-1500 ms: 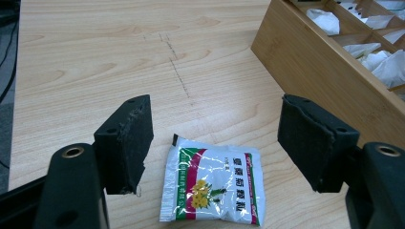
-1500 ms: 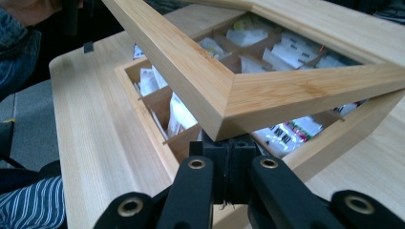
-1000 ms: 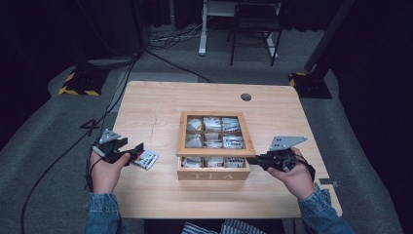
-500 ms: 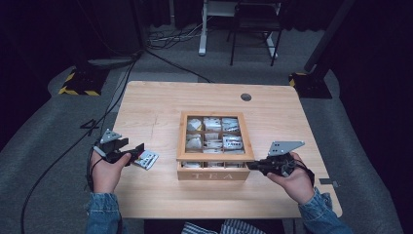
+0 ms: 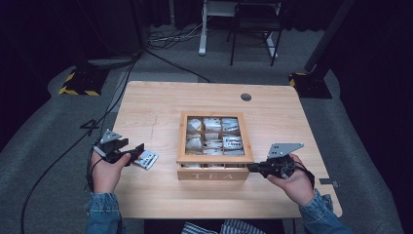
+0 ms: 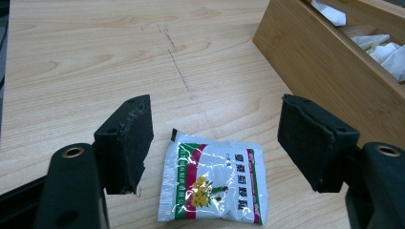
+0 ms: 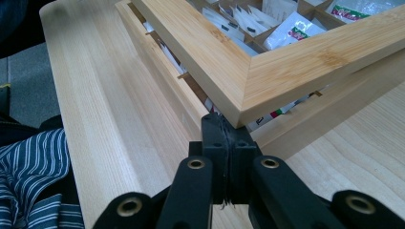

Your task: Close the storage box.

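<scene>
A wooden tea box (image 5: 214, 173) marked TEA stands mid-table, its compartments holding several tea packets. Its windowed lid (image 5: 182, 139) rests slightly raised at the front. In the right gripper view the lid (image 7: 286, 71) hangs a small gap above the box (image 7: 325, 114). My right gripper (image 5: 251, 167) is shut, and its tip (image 7: 223, 129) touches under the lid's near right corner. My left gripper (image 5: 139, 151) stands open near the table's left edge. A white, red and green tea packet (image 6: 212, 183) lies flat on the table between its pads (image 6: 129, 138), untouched; the high view shows the packet (image 5: 147, 159) there too.
The light wooden table (image 5: 160, 102) has a round cable hole (image 5: 246, 97) at the back right. Beyond it stand a chair (image 5: 253, 29) and a desk leg (image 5: 203, 29); cables run across the floor at the left. A striped garment (image 7: 28, 176) lies by the near edge.
My right hand has drifted slightly toward the near edge, and the lid's front edge has sunk closer to the box. The left hand and the packet have stayed put.
</scene>
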The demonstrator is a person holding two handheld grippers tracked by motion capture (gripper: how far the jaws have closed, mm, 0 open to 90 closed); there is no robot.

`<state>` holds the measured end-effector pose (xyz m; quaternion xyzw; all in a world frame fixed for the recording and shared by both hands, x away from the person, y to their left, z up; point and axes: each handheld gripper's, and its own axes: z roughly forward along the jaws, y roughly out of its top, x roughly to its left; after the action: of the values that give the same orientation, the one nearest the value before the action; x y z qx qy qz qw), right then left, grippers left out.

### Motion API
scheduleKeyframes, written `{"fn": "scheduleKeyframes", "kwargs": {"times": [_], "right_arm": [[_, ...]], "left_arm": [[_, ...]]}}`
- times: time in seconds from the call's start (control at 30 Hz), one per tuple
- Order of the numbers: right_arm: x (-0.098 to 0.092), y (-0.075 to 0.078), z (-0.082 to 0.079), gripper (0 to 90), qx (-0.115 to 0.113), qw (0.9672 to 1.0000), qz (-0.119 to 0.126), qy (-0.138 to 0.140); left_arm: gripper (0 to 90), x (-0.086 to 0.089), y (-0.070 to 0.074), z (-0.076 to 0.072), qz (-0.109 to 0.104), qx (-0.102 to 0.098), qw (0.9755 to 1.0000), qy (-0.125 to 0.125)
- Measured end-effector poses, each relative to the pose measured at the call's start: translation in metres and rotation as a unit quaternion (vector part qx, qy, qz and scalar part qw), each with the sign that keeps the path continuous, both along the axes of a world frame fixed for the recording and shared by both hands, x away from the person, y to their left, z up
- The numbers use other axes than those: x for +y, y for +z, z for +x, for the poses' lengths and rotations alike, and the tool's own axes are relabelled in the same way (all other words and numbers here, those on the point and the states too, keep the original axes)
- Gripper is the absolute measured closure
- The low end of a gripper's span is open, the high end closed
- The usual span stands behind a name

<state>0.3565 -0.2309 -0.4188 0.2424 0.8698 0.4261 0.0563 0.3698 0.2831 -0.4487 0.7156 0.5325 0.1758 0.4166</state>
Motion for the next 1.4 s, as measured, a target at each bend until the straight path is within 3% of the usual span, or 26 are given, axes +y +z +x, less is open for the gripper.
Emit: {"fn": "scheduleKeyframes", "kwargs": {"times": [0.8,1.1,1.3,1.4], "right_arm": [[-0.002,-0.006,-0.003,87.6,0.018,0.9995,-0.026,0.007],[-0.003,-0.009,-0.001,85.5,0.034,0.9968,-0.07,0.018],[-0.006,-0.004,0.001,85.3,0.028,0.9965,-0.077,0.017],[-0.009,0.002,0.003,85.4,0.023,0.9976,-0.063,0.016]], "left_arm": [[28.8,0.002,-0.002,0.0,0.0,0.002,1.0,0.003],[28.7,0.006,-0.002,-0.005,0.0,0.004,1.0,0.008],[28.7,0.01,-0.003,-0.01,0.002,0.003,0.9999,0.014],[28.7,0.013,-0.003,-0.014,0.002,0.004,0.9998,0.018]]}}
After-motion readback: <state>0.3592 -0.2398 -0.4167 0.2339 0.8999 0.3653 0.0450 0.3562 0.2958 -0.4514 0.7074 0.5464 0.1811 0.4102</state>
